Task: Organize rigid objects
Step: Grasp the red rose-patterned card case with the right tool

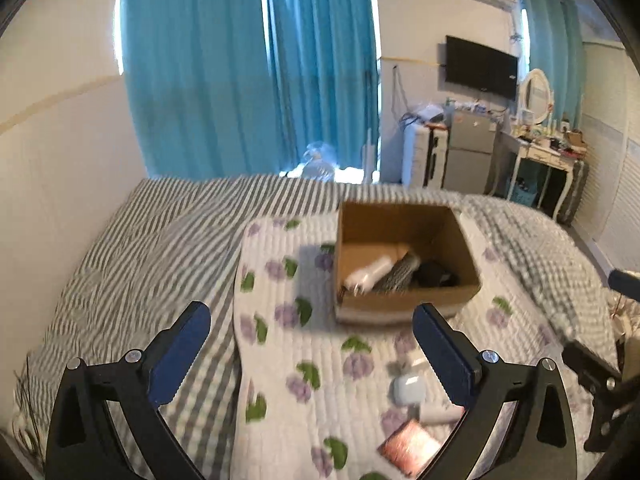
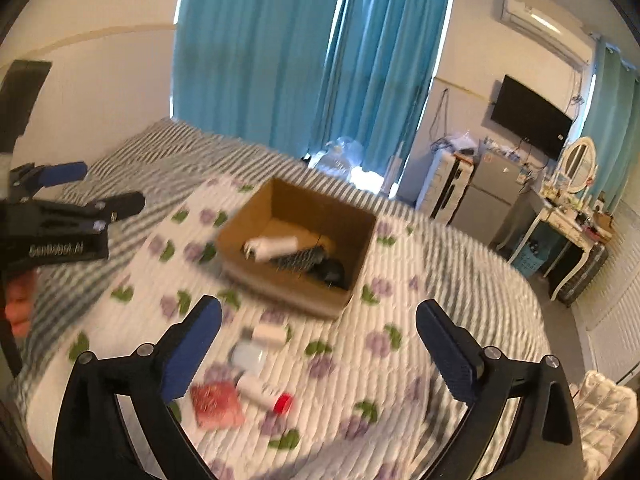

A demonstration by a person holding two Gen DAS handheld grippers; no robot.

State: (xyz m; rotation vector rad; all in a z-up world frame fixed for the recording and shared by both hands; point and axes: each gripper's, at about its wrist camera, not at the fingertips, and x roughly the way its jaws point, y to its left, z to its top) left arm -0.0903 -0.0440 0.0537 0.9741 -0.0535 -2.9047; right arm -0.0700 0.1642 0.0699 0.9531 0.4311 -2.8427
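Left wrist: left hand-held gripper [image 1: 312, 322] spread wide, holding nothing, above the floral quilt [image 1: 280, 360] on the bed. Cardboard box [image 1: 404, 304] ahead holds a white bottle [image 1: 370, 272], brush and dark item. White earbud case [image 1: 408, 388] and pink packet [image 1: 408, 448] lie near the right finger.

Right wrist: right hand-held gripper [image 2: 318, 326] also released, empty. Small items lie loose between the fingers, near the box [image 2: 288, 288]; red-capped tube [image 2: 264, 394] beside the pink packet [image 2: 216, 404].
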